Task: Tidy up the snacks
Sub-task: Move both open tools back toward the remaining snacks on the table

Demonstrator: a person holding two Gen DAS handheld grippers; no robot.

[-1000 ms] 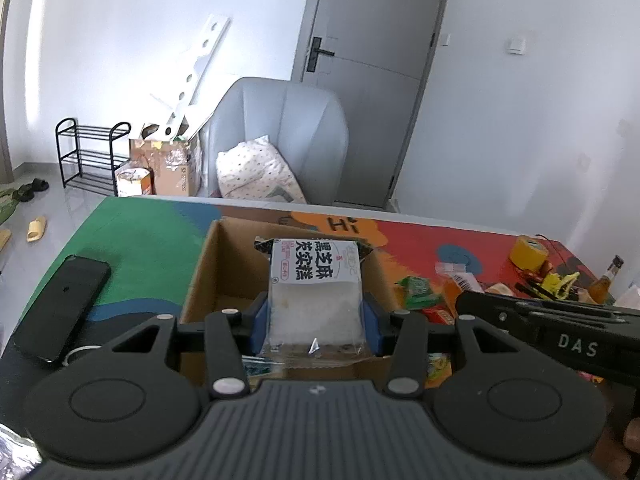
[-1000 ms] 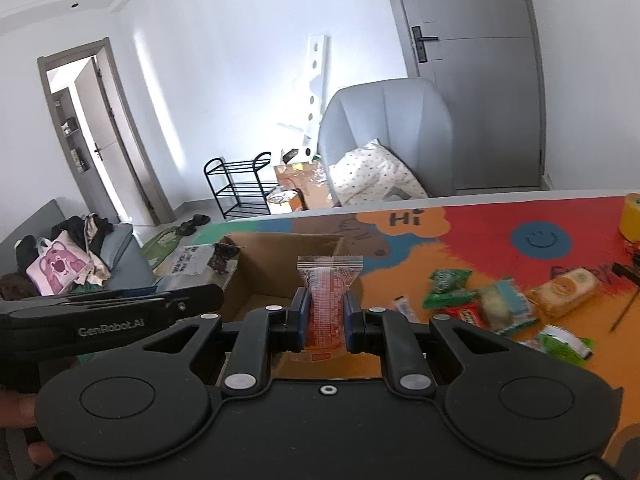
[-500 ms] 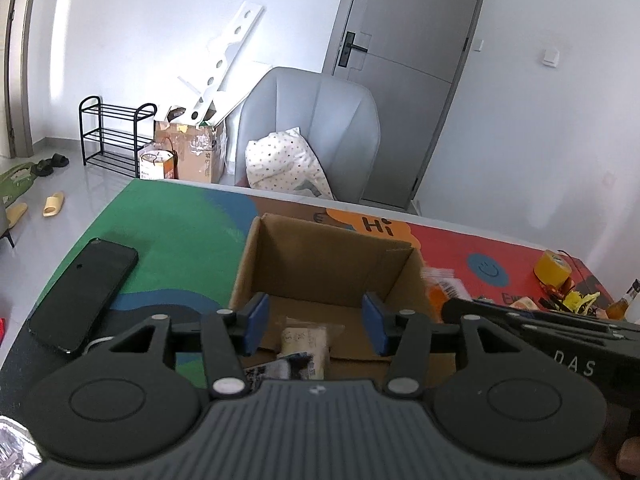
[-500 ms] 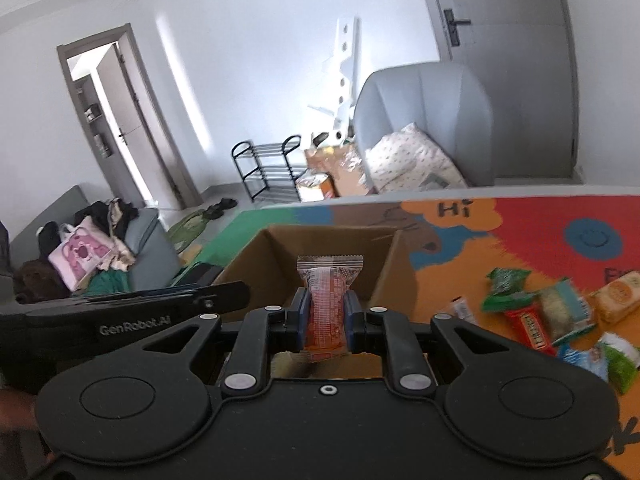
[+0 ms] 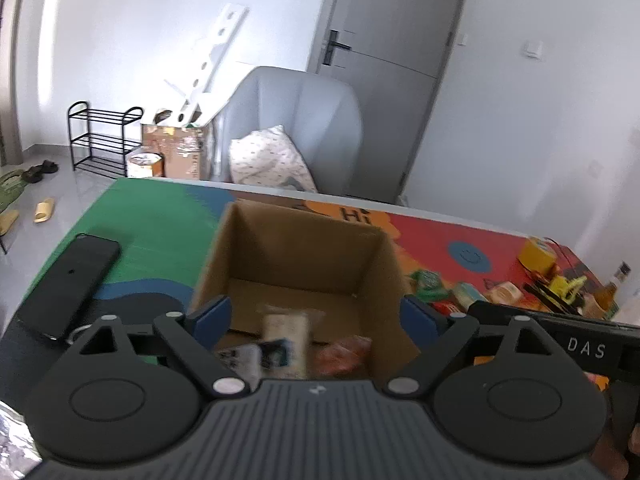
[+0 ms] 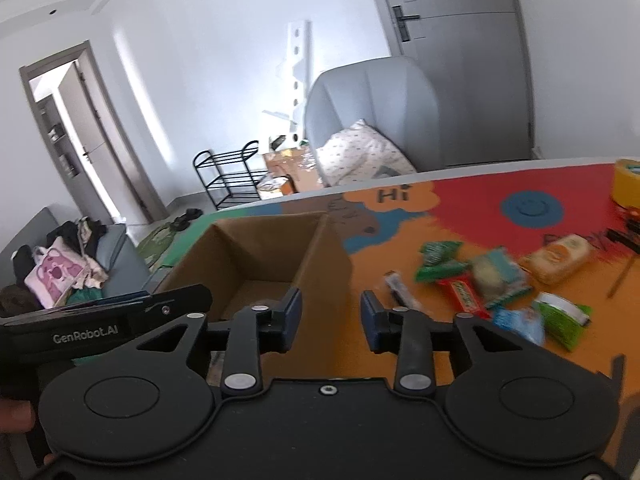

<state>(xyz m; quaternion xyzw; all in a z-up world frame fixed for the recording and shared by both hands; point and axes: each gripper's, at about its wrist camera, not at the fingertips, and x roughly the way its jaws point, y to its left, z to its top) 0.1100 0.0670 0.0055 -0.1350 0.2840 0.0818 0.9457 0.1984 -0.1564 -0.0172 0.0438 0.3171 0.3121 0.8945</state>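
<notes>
Box: one open cardboard box [image 5: 304, 256] on the table [image 5: 160, 220], plain brown, straight walls, standing towards the table's left, green end.
Snacks in box: at least three blurred packets on the box floor; a pale one [image 5: 286, 330], a dark-printed one [image 5: 256, 356], an orange-red one [image 5: 344, 354].
Snacks on table: about seven loose wrappers [image 6: 492, 280] in a cluster right of the box on the orange and red part, crinkly foil and plastic in green, red, blue and tan.
Left gripper [image 5: 316, 316]: jaws opening, wide, nothing between the blue pads, above the box's near side.
Right gripper [image 6: 330, 314]: jaws opening, still narrow, nothing between them, over the box's right wall.
Change: a second ago the left jaws clamped a white packet and the right jaws an orange-red one; both now lie in the box.
Other: one black phone [image 5: 68, 280] flat near the left edge; one yellow tape roll [image 6: 628, 184] at the far right.
</notes>
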